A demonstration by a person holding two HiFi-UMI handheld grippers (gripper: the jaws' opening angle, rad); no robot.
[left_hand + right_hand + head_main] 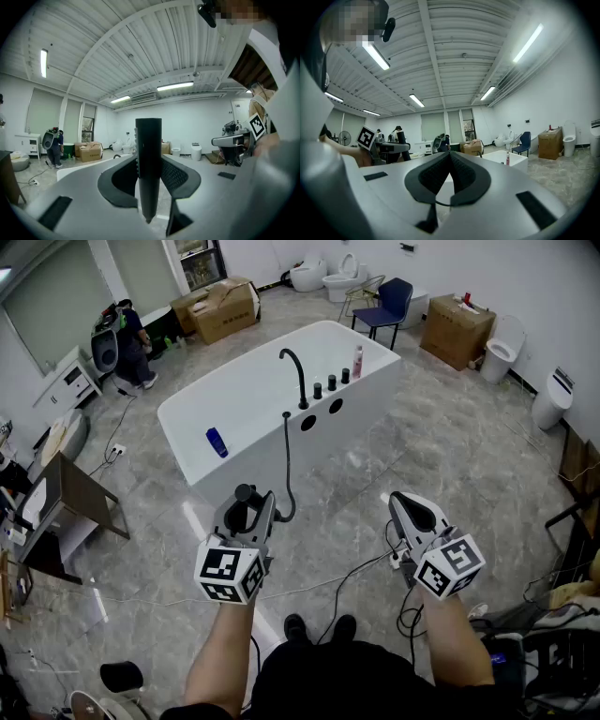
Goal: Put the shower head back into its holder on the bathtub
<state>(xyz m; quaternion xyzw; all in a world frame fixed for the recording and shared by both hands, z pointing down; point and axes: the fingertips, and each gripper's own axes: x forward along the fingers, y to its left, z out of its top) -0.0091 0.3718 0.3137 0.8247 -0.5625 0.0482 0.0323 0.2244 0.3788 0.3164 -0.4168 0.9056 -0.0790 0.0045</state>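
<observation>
Head view: the step in hand is carrying. The left gripper (251,517) is closed on the black shower head (242,495), held upright between its pads, as the left gripper view confirms. The hose (287,465) runs from the head forward to the bathtub (361,420), which stands ahead of that gripper and well apart from it. The right gripper (401,504), beside the left, has its jaws together and holds nothing.

Two dark openings (307,423) sit on the tub deck near the faucet (298,371). I cannot tell which of them is the holder. By my judgement the next move calls for walking up to the tub, bringing the head over the holder, and lowering it without snagging the hose.

Containers: the tub holds one small blue item (217,442), and a pink bottle (357,362) stands on its deck.
</observation>
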